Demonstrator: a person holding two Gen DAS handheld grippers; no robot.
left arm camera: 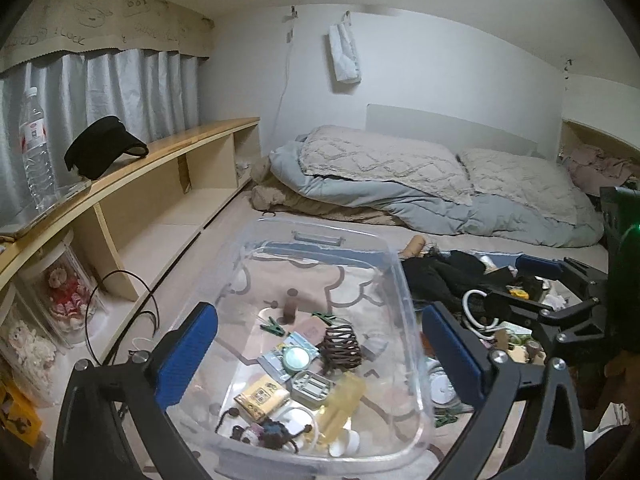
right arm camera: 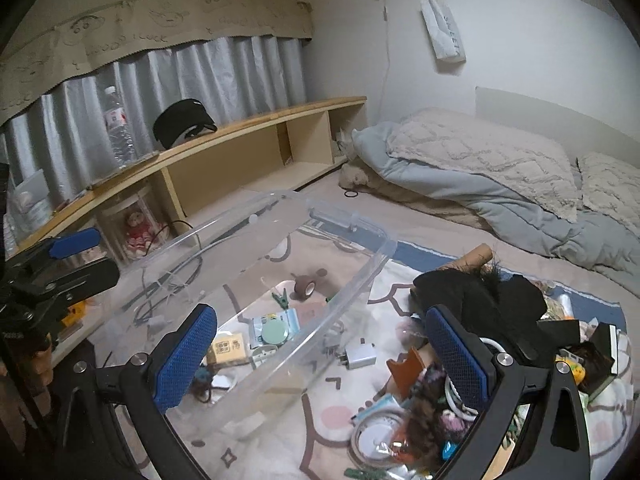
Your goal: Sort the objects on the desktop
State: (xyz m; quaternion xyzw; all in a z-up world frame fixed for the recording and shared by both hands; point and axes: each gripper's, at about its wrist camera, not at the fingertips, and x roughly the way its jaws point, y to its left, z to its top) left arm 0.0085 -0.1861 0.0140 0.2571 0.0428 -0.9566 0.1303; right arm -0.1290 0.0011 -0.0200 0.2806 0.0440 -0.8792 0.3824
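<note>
Patterned rug (right arm camera: 332, 416) carried a clear bin (left arm camera: 404, 280) beside scattered clutter (right arm camera: 420, 412); bedding (left arm camera: 400, 184) lay beyond. Left gripper (left arm camera: 320, 350) and right gripper (right arm camera: 320, 350) jaws stood apart, empty.

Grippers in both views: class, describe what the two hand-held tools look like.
Both match: the left gripper and the right gripper have black angular frames, silver round bolts at the joints, and long blue pads with a fine grid texture lining the jaws. No cables or sleeves show.

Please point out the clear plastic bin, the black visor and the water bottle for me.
clear plastic bin (left arm camera: 404, 280), left wrist view, on its right rim.
black visor (left arm camera: 102, 144), left wrist view, on its crown, atop the shelf.
water bottle (left arm camera: 36, 148), left wrist view, on its body below the label.
</note>
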